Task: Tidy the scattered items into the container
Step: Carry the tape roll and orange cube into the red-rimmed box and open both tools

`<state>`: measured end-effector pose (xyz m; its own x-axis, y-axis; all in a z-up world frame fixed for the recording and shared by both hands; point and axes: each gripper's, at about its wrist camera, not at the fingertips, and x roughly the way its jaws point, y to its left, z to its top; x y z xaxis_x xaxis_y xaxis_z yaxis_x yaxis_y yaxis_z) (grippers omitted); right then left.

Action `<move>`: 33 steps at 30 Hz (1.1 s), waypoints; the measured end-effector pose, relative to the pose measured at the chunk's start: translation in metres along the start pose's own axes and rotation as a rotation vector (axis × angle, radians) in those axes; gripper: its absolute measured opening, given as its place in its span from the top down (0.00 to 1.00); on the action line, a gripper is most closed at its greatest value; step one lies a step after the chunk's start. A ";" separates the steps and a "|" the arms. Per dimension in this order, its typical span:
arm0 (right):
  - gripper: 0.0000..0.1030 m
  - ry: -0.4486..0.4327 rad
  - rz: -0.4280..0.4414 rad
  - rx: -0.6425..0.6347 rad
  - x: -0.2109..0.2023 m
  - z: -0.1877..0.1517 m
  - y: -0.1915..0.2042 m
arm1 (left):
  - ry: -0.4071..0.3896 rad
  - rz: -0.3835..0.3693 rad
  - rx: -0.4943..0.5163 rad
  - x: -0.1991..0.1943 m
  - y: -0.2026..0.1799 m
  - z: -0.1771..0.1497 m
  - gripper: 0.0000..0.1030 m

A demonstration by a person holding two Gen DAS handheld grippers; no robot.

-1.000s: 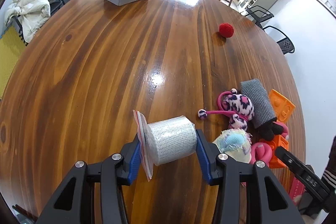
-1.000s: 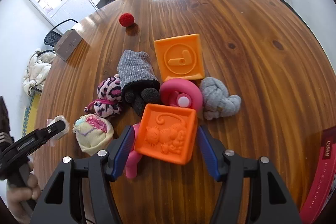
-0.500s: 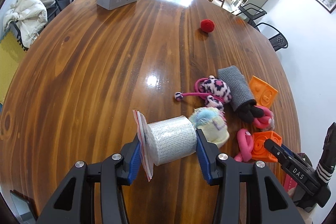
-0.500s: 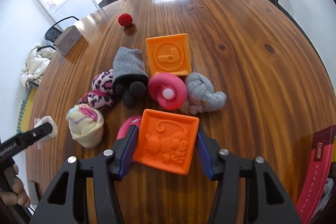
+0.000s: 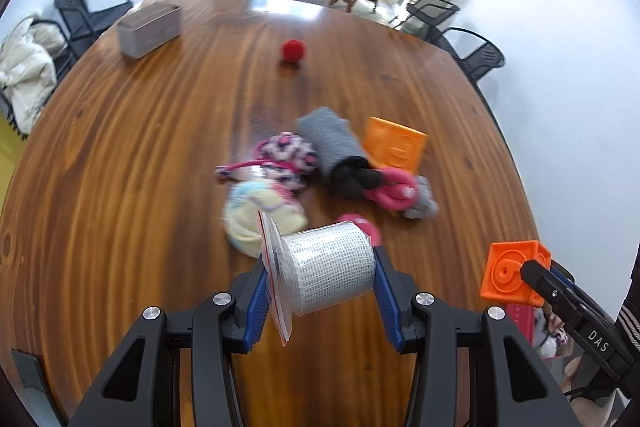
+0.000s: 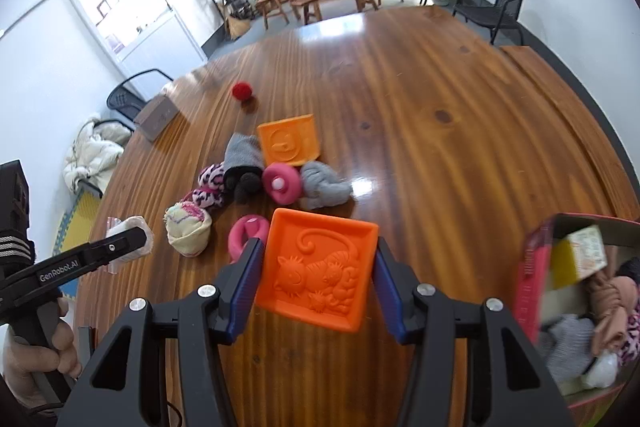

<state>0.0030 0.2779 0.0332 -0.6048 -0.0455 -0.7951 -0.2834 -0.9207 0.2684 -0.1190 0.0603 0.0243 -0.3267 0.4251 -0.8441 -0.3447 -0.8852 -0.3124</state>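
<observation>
On my far left, a grey box (image 5: pixel 149 31) sits near the far edge of the wooden table (image 5: pixel 120 163), well apart from everything else, and a red ball (image 5: pixel 293 50) lies alone farther in. My left gripper (image 5: pixel 320 277) is closed on a bagged white gauze roll (image 5: pixel 326 269); both blue pads press its ends and it hangs above the table, lifted clear of the surface. Just past it lies the pale knitted bundle (image 5: pixel 260 211), and behind that the pink leopard-print toy (image 5: pixel 286 159), though the left wrist view is blurred here. Next comes the grey sock (image 6: pixel 242 152) with dark balls at its mouth, touching the pink ring (image 6: pixel 281 182). A flat orange tile (image 6: pixel 289 144) lies just behind the ring, and a grey knotted cloth (image 6: pixel 324 186) rests against the ring's right side. A second pink ring (image 6: pixel 248 231) lies nearer to me, partly hidden by what I carry. My right gripper (image 6: pixel 318 277) is clamped on the orange tiger tile (image 6: pixel 318 269), pads on its two side edges, holding it tilted above the table. At my far right, the pink-walled container (image 6: pixel 530 275) sits at the table edge, already holding a yellow block, cloth pieces and a leopard-print item.
</observation>
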 end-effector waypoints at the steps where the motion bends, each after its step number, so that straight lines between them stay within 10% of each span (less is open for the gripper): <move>1: 0.44 -0.016 -0.007 0.009 -0.010 -0.001 -0.008 | 0.001 -0.013 0.021 0.000 -0.014 -0.003 0.53; 19: 0.44 -0.157 -0.218 0.263 -0.152 -0.063 -0.205 | 0.058 -0.229 0.310 0.019 -0.244 -0.067 0.53; 30: 0.44 -0.160 -0.226 0.251 -0.173 -0.081 -0.251 | 0.061 -0.279 0.388 0.041 -0.331 -0.093 0.53; 33: 0.41 -0.150 -0.214 0.250 -0.170 -0.080 -0.260 | 0.103 -0.254 0.404 0.057 -0.343 -0.096 0.24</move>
<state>0.2391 0.4944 0.0550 -0.6094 0.2122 -0.7639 -0.5776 -0.7789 0.2444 0.0655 0.3698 0.0414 -0.1063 0.5792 -0.8082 -0.7229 -0.6031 -0.3372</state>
